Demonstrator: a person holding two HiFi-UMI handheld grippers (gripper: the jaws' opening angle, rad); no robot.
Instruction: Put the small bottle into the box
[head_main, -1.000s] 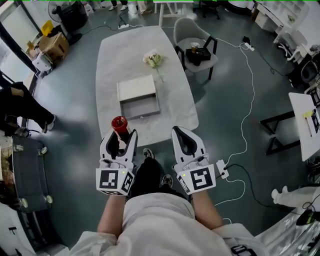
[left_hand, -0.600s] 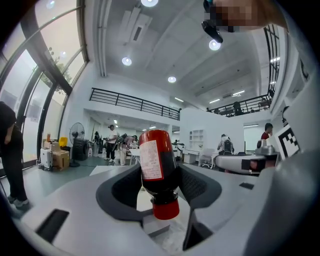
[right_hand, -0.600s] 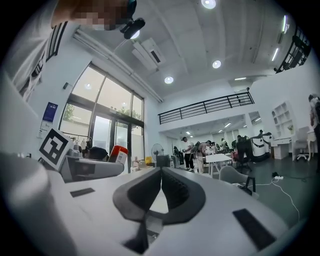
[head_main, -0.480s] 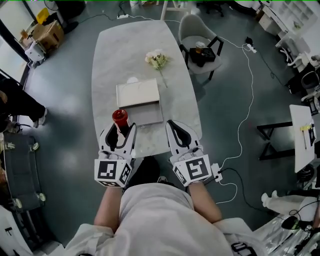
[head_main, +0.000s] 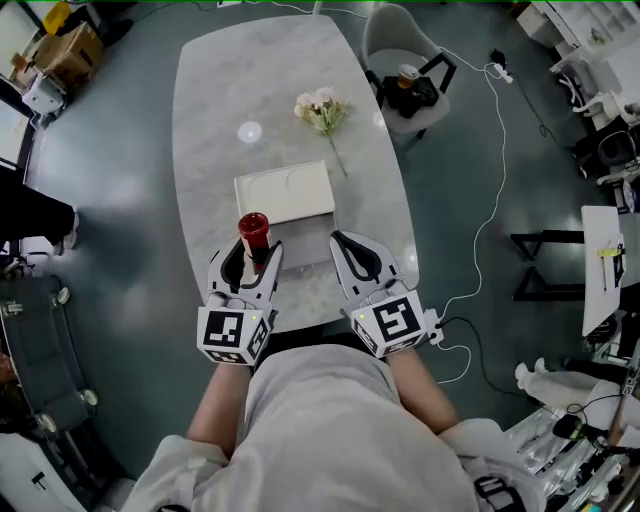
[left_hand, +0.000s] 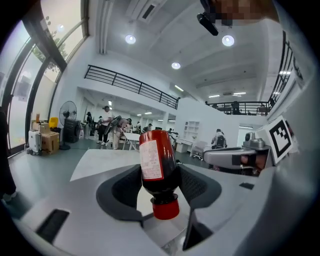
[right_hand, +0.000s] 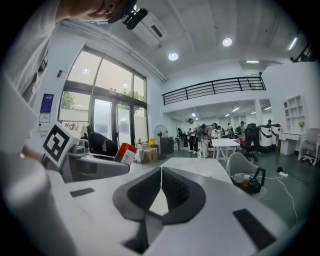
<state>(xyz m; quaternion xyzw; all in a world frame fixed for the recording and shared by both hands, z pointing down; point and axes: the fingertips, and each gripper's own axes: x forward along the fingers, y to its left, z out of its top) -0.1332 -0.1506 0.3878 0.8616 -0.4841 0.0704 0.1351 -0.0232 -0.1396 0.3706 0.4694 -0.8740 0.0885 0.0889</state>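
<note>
As the person closed on the marble table, the whole scene slid down the head view: a second before, both grippers had hung short of the table's near end, over the floor, and at this moment they were above its near edge. The left gripper was clenched on the small bottle, a dark red one with a white label, held across its lower body with the red cap pointing back toward the gripper and its far end standing clear of the jaws. That grip looked the same in all three head views; only its place had changed. The bottle was in the air, just short of the white box, whose open tray lay between the two grippers with the lid spread beyond it. The right gripper had travelled alongside, its jaws pressed together on nothing, and it hovered just right of the tray. A bunch of flowers lay farther up the table, well clear.

By my reading, the approach was nearly over. What remained was a short reach forward and toward the right, a lowering into the tray, and the release. The box itself appeared not to have shifted on the tabletop.
</note>
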